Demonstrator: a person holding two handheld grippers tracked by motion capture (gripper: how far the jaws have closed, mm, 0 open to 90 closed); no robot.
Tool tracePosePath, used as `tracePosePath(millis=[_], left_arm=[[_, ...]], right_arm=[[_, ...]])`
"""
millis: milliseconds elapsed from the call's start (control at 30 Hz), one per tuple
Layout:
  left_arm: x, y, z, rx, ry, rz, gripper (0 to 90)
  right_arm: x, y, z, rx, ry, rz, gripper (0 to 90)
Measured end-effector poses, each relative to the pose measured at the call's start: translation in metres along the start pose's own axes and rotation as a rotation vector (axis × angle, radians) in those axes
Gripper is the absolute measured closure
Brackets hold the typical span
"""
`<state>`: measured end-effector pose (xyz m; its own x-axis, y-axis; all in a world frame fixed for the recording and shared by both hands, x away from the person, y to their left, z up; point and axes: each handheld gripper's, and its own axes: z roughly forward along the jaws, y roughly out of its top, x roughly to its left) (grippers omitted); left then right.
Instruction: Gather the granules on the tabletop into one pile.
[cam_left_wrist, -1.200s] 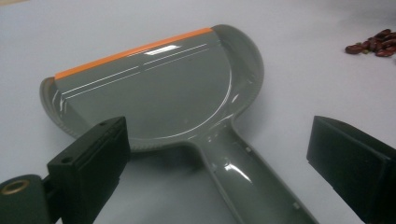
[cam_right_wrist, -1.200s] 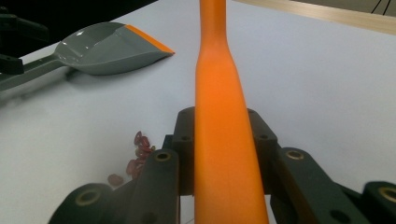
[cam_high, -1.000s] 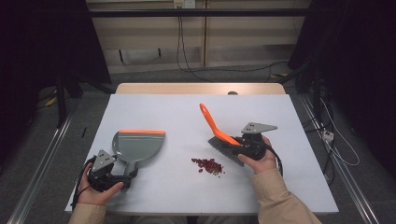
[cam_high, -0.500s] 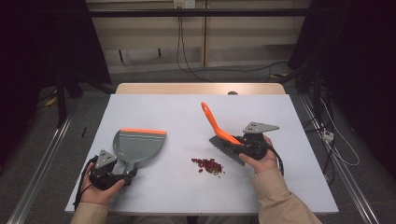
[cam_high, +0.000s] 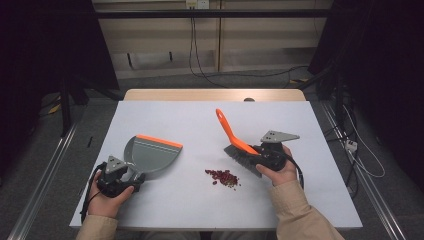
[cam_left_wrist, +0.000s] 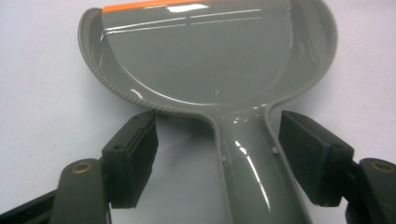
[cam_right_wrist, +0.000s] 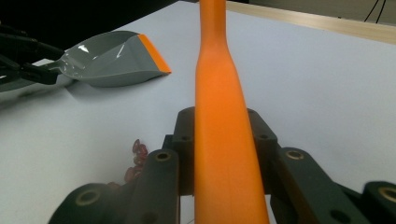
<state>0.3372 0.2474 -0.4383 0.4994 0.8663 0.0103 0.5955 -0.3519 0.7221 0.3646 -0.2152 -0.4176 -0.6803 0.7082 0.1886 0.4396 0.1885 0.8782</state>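
Observation:
A grey dustpan (cam_high: 152, 155) with an orange lip lies flat on the white table (cam_high: 165, 120), left of centre. Its handle (cam_left_wrist: 247, 158) runs between the jaws of my left gripper (cam_high: 120, 176), which stand open on either side; the pads (cam_left_wrist: 133, 154) are apart from the handle. My right gripper (cam_high: 265, 156) is shut on the orange handle (cam_right_wrist: 219, 107) of a brush (cam_high: 242, 157), whose dark bristles point down at the table. The handle slants up and away. A small pile of red bits (cam_high: 222, 177) lies just left of the bristles.
The table's far wooden edge (cam_high: 215, 95) is bare. Metal rails (cam_high: 40, 185) run along the floor on both sides, and cables (cam_high: 350, 145) lie on the right. From the right gripper view, the dustpan (cam_right_wrist: 112, 58) sits far left.
The brush and my right gripper have drifted slightly to the right. The left gripper has stayed at the dustpan handle.

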Motion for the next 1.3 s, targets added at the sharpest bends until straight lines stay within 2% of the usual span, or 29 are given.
tracePosePath(millis=[33,100,233,300,467,767,867,1167,1300], left_arm=[[0.0007,-0.0004,0.0005,0.008,-0.008,0.000,32.9],[0.0006,-0.0004,0.0010,0.010,-0.007,0.004,33.9],[0.0008,0.0010,0.0026,0.018,-0.028,-0.012,39.9],[0.0018,0.0008,0.0037,0.018,-0.042,-0.021,46.1],[0.0047,0.0030,0.0037,0.020,-0.046,-0.010,61.8],[0.0087,0.0069,0.0019,0.030,-0.067,-0.007,62.8],[0.0082,0.0082,0.0014,0.038,-0.068,0.008,62.9],[0.0082,0.0058,0.0055,0.030,-0.075,-0.003,62.2],[0.0072,0.0070,0.0099,0.051,-0.076,0.002,59.1]], right_arm=[[0.0002,0.0001,-0.0003,0.001,0.001,-0.002,71.0],[0.0004,0.0001,-0.0009,-0.001,0.001,-0.002,71.0],[0.0004,-0.0004,-0.0012,0.001,-0.001,0.000,71.0],[0.0007,-0.0004,-0.0005,0.002,0.000,0.001,71.1],[0.0013,-0.0006,0.0007,0.002,0.001,0.000,71.1],[0.0010,-0.0008,-0.0004,-0.002,0.001,0.002,71.1],[0.0003,-0.0005,-0.0007,-0.011,0.001,0.007,71.0],[0.0007,-0.0004,0.0010,-0.009,0.013,0.012,71.1],[0.0005,-0.0004,0.0008,-0.011,0.011,0.012,71.1]])
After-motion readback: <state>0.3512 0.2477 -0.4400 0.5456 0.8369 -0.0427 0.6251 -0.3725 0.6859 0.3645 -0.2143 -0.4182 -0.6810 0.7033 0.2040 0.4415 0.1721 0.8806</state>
